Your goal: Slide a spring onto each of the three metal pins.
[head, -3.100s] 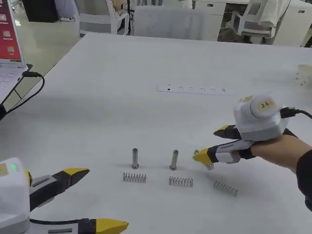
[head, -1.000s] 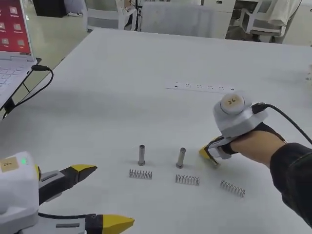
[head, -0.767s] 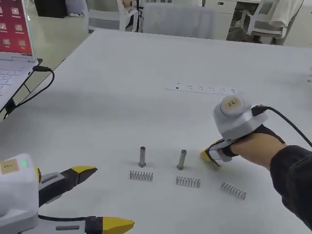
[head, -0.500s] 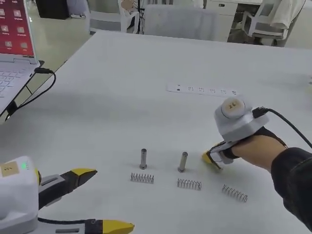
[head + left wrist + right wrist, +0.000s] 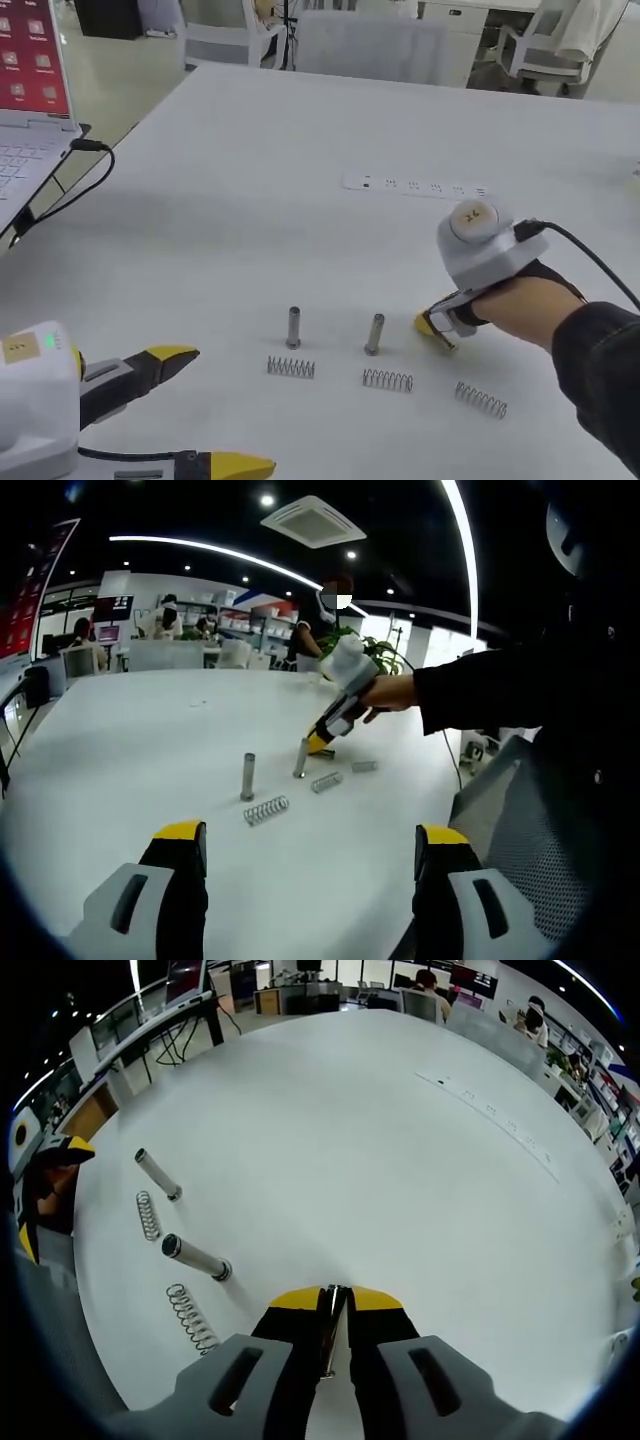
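Observation:
Two metal pins stand upright on the white table. In front of them three springs lie in a row. My right gripper is low at the table, right of the second pin, shut on the third pin, which shows as a thin metal sliver between the jaws. My left gripper hovers open at the near left with nothing in it. In the left gripper view, the pins and nearest spring lie beyond its fingertips.
A white power strip lies mid-table beyond the pins. A laptop with a black cable sits off the table's left edge. Chairs and desks stand behind the far edge.
Three seconds ago the right gripper stood open over the lying third pin; now it is shut on it. Over the last second both grippers have barely moved.

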The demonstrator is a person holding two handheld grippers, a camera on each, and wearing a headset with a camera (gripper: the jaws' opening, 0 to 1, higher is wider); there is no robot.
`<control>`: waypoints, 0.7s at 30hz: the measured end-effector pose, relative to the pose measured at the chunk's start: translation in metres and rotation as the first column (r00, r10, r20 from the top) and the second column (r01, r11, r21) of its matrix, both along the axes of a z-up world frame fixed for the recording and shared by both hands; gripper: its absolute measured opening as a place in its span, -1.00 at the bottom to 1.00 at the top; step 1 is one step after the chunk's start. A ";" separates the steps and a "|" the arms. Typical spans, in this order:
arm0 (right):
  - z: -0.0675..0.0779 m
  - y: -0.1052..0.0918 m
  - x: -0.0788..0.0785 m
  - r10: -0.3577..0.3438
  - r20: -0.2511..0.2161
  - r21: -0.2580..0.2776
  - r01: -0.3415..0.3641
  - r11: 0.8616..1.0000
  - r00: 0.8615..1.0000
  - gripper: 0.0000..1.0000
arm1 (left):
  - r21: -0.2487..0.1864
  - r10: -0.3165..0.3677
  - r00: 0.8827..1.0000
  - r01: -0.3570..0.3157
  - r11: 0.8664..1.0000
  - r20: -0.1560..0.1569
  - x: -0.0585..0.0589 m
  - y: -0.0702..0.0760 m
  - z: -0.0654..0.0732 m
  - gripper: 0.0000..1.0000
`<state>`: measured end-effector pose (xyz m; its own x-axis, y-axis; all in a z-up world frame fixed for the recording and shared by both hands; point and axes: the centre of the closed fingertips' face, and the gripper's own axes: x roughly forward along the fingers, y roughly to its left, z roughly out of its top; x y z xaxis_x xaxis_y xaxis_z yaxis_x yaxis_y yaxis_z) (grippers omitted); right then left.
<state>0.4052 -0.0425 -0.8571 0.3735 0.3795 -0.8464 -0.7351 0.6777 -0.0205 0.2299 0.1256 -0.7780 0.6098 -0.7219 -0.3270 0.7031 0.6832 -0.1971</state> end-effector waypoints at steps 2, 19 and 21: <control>0.000 0.000 0.000 -0.004 -0.001 0.000 0.004 1.000 1.000 -0.87 | 0.001 -0.001 1.000 0.001 1.000 -0.001 0.000 0.000 0.000 0.65; 0.005 -0.003 0.001 -0.021 0.010 0.002 0.021 1.000 1.000 -0.89 | 0.001 0.000 1.000 0.000 1.000 0.000 0.001 0.000 -0.001 0.64; 0.007 -0.004 0.000 -0.026 0.015 0.006 0.026 1.000 1.000 -0.89 | 0.001 -0.002 1.000 0.002 1.000 0.001 0.001 0.000 0.000 0.64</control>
